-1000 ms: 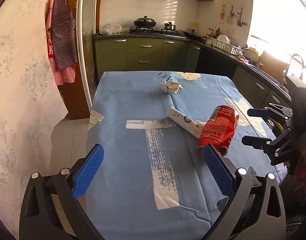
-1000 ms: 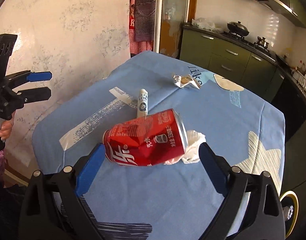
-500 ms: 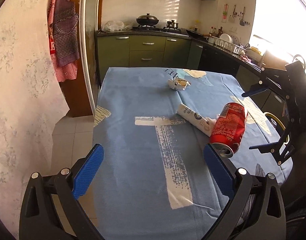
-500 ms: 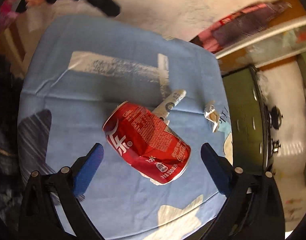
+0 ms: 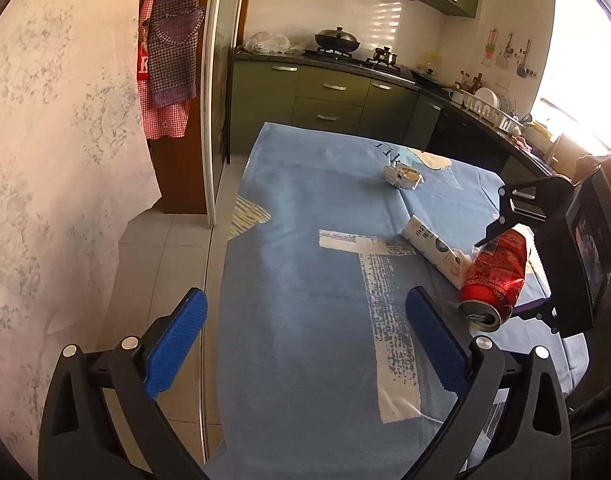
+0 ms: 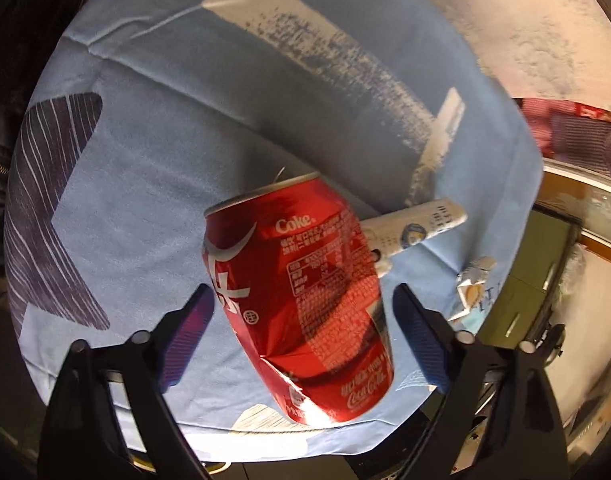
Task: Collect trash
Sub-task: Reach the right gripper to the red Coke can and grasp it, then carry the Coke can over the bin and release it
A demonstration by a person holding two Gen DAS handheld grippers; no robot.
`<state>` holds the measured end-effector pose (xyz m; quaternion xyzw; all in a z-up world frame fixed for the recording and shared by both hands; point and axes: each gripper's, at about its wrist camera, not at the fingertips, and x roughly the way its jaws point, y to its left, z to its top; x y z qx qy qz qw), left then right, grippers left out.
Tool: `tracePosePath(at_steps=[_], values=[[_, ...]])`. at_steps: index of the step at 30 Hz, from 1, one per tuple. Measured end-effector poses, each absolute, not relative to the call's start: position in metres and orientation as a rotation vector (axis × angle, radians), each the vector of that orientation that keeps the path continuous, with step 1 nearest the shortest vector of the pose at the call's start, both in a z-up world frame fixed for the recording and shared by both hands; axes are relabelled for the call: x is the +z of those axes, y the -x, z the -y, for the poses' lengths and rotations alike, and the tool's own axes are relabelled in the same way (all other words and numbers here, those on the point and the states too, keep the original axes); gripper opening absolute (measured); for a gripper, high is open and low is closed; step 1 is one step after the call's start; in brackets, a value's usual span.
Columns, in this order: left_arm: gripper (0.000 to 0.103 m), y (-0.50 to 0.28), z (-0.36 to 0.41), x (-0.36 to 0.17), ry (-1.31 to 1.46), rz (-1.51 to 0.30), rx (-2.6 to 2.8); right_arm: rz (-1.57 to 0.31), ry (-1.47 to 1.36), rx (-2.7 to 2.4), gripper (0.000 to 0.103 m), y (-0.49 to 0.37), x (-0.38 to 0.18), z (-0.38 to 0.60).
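Note:
A dented red Coke can [image 6: 301, 300] lies on the blue tablecloth [image 5: 305, 264]; it also shows in the left wrist view [image 5: 493, 276]. My right gripper [image 6: 305, 320] is open, pointing down, with its jaws on either side of the can and not closed on it. It appears in the left wrist view [image 5: 509, 256]. A white tube [image 5: 433, 246] lies just beyond the can, with crumpled tissue at its end. A crumpled wrapper [image 5: 401, 176] lies farther back. My left gripper [image 5: 305, 344] is open and empty above the near end of the table.
The table's left edge drops to a tiled floor [image 5: 165, 264] beside a pale wall [image 5: 57, 152]. Green kitchen cabinets [image 5: 325, 96] and a stove stand behind the table. An apron [image 5: 165, 48] hangs by the door frame.
My right gripper has tipped from level to pointing down and come close over the can, jaws now straddling it. My left gripper has drifted back and left slightly.

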<state>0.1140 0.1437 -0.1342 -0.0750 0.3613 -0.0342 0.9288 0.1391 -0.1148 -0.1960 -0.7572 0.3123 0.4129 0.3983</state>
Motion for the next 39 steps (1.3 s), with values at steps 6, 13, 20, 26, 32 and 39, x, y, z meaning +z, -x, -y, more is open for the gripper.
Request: tracePosePath(at_steps=[6, 13, 20, 26, 32, 39], values=[[0.098, -0.117, -0.149, -0.141, 0.164, -0.748, -0.075, -0.832, 1.893, 1.043, 0.077, -0.142, -0.198, 0.111], [0.098, -0.114, -0.141, -0.139, 0.149, -0.75, -0.083, -0.832, 1.803, 1.017, 0.076, -0.137, -0.183, 0.112], [0.098, -0.107, -0.119, -0.127, 0.108, -0.736, -0.122, -0.848, 1.671, 0.958, 0.076, -0.134, -0.16, 0.13], [0.098, -0.106, -0.094, -0.115, 0.06, -0.732, -0.168, -0.916, 1.51, 0.888, 0.076, -0.135, -0.137, 0.168], [0.098, -0.108, -0.065, -0.101, 0.014, -0.712, -0.228, -1.051, 1.187, 0.735, 0.076, -0.149, -0.107, 0.243], [0.098, -0.114, -0.03, -0.093, -0.025, -0.707, -0.301, -1.15, 0.757, 0.439, 0.076, -0.175, -0.086, 0.377]])
